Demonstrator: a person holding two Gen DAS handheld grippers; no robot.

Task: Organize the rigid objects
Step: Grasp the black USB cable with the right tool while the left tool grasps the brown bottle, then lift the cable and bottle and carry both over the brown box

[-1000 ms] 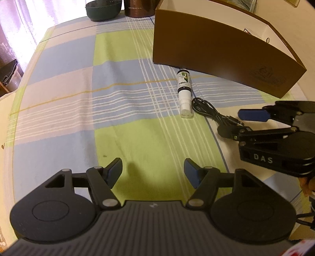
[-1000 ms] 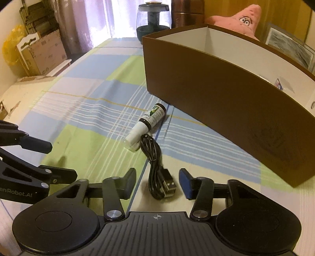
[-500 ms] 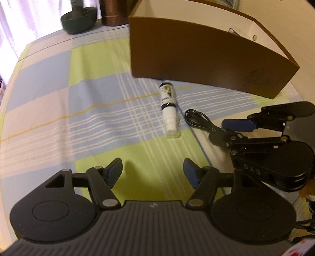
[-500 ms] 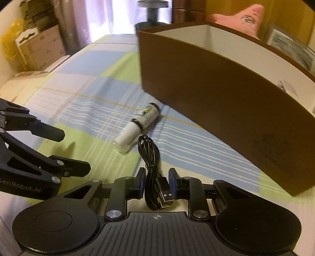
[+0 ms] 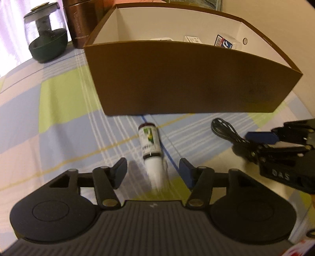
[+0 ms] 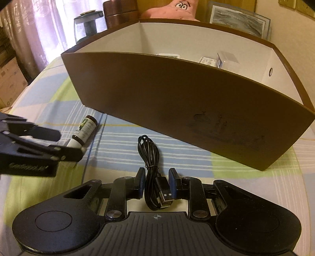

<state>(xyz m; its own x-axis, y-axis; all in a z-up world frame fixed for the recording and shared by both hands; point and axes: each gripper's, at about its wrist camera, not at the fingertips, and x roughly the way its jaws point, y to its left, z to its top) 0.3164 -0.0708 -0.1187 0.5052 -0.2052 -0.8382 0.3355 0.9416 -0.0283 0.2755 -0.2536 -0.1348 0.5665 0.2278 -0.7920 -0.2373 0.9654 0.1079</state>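
A small dark bottle with a green label and white cap lies on the checked cloth before the brown box. My left gripper straddles the cap end. Its jaws are closing, with gaps still showing on both sides of the cap. A coiled black USB cable lies to the right of the bottle, and my right gripper is shut on it near the plug. In the left wrist view the right gripper grips the cable. In the right wrist view the left gripper hides the cap.
The brown box has white inner walls and holds several small packets at its far right. Behind it stand a glass jar with a dark green base, a brown cylinder, a pink plush and a framed picture.
My left gripper has moved up to the bottle and now straddles its cap with narrower jaws. My right gripper has shut on the cable, and the box looms nearer in both views.
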